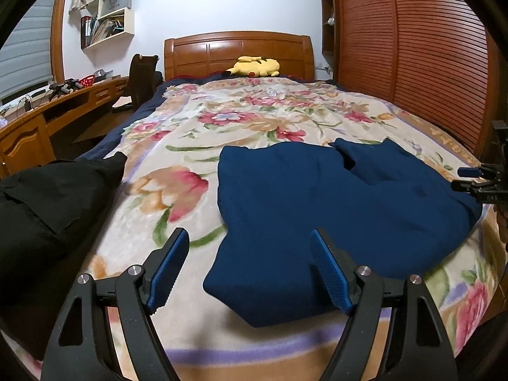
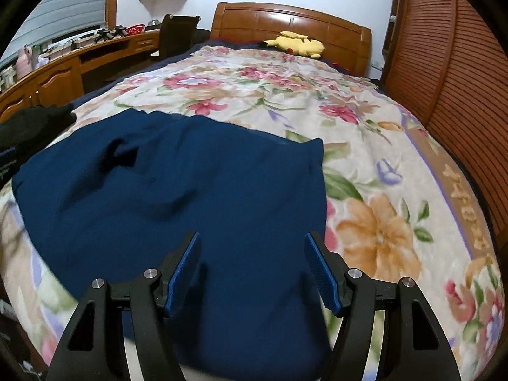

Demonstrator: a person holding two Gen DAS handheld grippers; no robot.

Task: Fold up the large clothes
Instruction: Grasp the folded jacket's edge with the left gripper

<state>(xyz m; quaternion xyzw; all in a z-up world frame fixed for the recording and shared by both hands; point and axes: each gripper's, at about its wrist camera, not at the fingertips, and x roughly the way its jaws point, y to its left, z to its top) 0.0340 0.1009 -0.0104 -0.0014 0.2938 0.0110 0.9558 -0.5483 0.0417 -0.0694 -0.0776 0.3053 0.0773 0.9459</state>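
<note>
A large dark blue garment (image 1: 301,197) lies spread on the floral blanket at the foot of the bed; it also fills the near left of the right wrist view (image 2: 177,197). My left gripper (image 1: 249,254) is open and empty, hovering over the garment's near left corner. My right gripper (image 2: 252,258) is open and empty above the garment's near right part. The right gripper also shows at the right edge of the left wrist view (image 1: 476,177), beside the garment's right edge.
A black garment (image 1: 41,209) lies heaped at the bed's left edge. The floral blanket (image 2: 365,158) covers the bed. A yellow plush toy (image 1: 254,66) rests by the wooden headboard (image 1: 238,50). A wooden desk (image 1: 38,117) runs along the left, a slatted wardrobe (image 1: 412,57) on the right.
</note>
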